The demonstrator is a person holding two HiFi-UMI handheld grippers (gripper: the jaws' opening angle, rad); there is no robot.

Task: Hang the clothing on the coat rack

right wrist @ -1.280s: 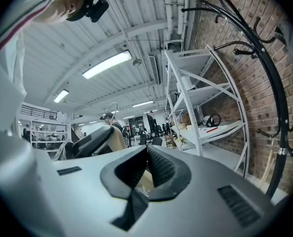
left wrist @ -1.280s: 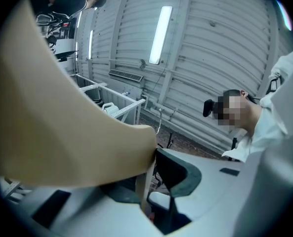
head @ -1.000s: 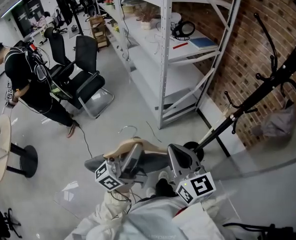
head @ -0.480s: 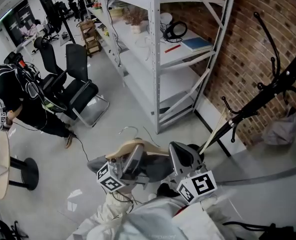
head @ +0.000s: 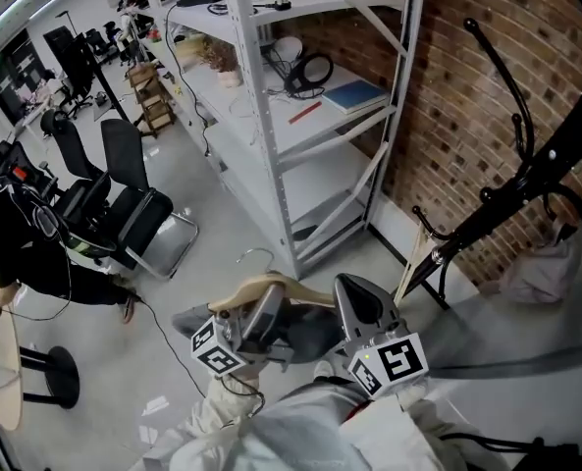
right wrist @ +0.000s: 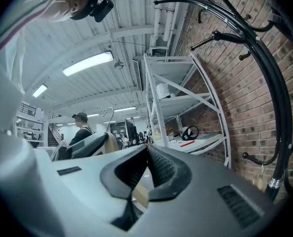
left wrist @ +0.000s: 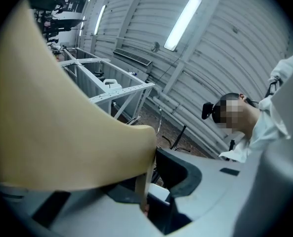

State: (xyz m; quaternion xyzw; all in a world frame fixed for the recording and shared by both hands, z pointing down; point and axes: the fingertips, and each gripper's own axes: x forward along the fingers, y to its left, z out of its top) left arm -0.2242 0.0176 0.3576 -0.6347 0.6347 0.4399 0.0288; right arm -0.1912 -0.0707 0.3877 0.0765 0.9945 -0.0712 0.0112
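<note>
The left gripper (left wrist: 147, 179) has its jaws wide, clamped on the wooden hanger (head: 271, 287). The right gripper's (right wrist: 146, 154) jaws are closed at the tips, with a pale strip of that hanger caught between them. The grey clothing (head: 310, 332) drapes from the hanger, between both grippers. To the right, apart from it, leans the black coat rack (head: 526, 180) against the brick wall (head: 448, 96). Just left of the rack stands a white shelving unit (head: 289, 155). Its shelves carry headphones (head: 317, 68), a blue book (head: 355, 94) and a red pen (head: 305, 112). Far left are office chairs (head: 133, 214) and a person in black (head: 21, 253).
</note>
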